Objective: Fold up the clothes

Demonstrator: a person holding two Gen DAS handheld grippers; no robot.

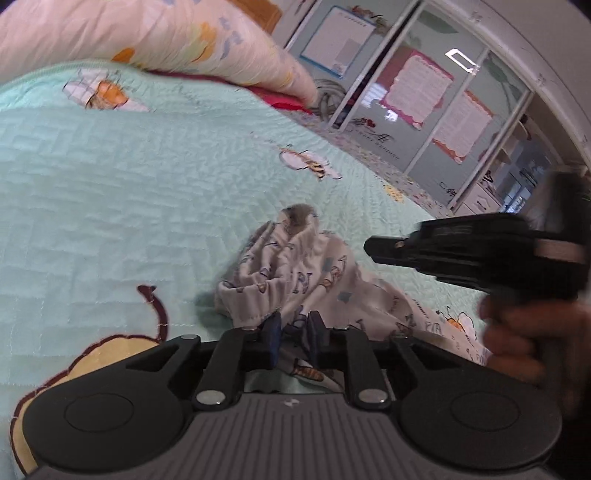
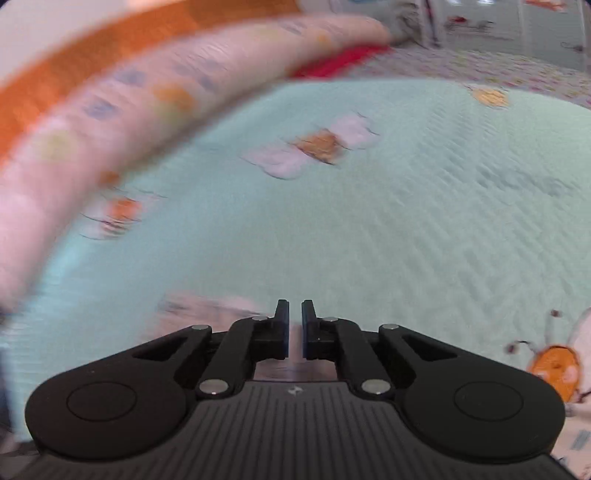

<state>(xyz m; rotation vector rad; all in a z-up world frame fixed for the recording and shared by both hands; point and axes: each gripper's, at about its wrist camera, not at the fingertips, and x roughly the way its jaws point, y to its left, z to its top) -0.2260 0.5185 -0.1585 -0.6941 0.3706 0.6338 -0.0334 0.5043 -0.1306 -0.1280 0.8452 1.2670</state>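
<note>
A small white garment point(image 1: 295, 266) with printed letters and figures lies crumpled on the mint-green quilt point(image 1: 129, 184). My left gripper point(image 1: 295, 334) is shut on its near edge, and the cloth runs up between the two blue pads. In the left wrist view my right gripper point(image 1: 371, 251) hovers above the garment's right side, held by a hand point(image 1: 524, 332), with nothing at its tip. The right wrist view is blurred. There the right gripper point(image 2: 294, 325) has its fingers nearly together over the quilt point(image 2: 369, 240), and no cloth shows between them.
A long pink patterned pillow point(image 1: 147, 33) lies along the far edge of the bed, and it shows blurred in the right wrist view point(image 2: 110, 122). A red item point(image 1: 288, 99) sits beside it. Glass doors with posters point(image 1: 417, 88) stand beyond the bed's right edge.
</note>
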